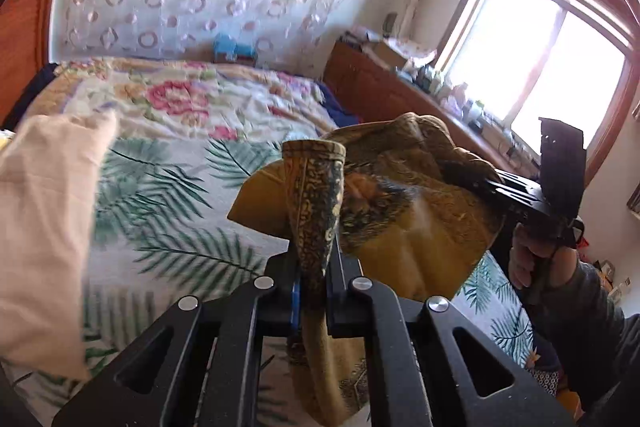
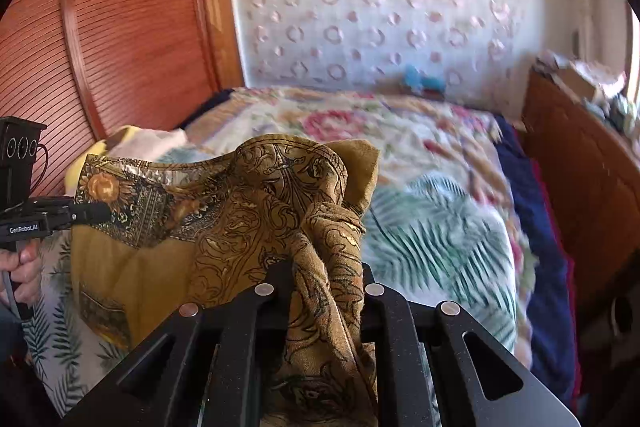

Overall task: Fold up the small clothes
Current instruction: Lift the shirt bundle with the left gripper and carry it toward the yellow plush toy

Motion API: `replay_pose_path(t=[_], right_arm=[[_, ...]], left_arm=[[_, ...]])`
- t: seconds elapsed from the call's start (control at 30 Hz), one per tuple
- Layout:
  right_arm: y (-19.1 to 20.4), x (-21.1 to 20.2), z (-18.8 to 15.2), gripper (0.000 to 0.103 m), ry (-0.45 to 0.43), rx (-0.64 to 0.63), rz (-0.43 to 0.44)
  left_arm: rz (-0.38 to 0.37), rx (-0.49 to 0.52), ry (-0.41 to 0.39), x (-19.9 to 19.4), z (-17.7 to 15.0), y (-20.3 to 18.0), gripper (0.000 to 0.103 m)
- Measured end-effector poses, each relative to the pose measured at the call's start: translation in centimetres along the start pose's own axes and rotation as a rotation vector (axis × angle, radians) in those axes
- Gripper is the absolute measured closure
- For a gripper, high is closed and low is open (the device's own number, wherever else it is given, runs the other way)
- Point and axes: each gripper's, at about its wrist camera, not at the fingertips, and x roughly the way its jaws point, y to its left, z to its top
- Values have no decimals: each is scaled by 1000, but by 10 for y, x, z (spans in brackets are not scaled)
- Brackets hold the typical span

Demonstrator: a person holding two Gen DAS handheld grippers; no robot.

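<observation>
A mustard-yellow patterned cloth hangs in the air above the bed, stretched between both grippers. My left gripper is shut on one bunched corner of it. The right gripper shows in the left wrist view at the right, shut on the other end. In the right wrist view my right gripper is shut on a twisted bunch of the same cloth, and the left gripper grips its far left edge. The cloth sags between them.
The bed below has a palm-leaf and floral cover. A pale pink cloth lies at the left. A wooden headboard stands left; a cluttered wooden sideboard and a window are at the right.
</observation>
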Motion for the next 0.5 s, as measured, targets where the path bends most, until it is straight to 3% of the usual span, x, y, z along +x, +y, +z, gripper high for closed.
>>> replay_pose_path(t=[0.2,0.5], right_arm=[[57,21,40,90,-62,-96,72],[140,119,116,91,-89,-255,167]], left_arm=[[85,-37,-118,-54,3,39,94],[211,-142,-232,-102,-6,119,94]])
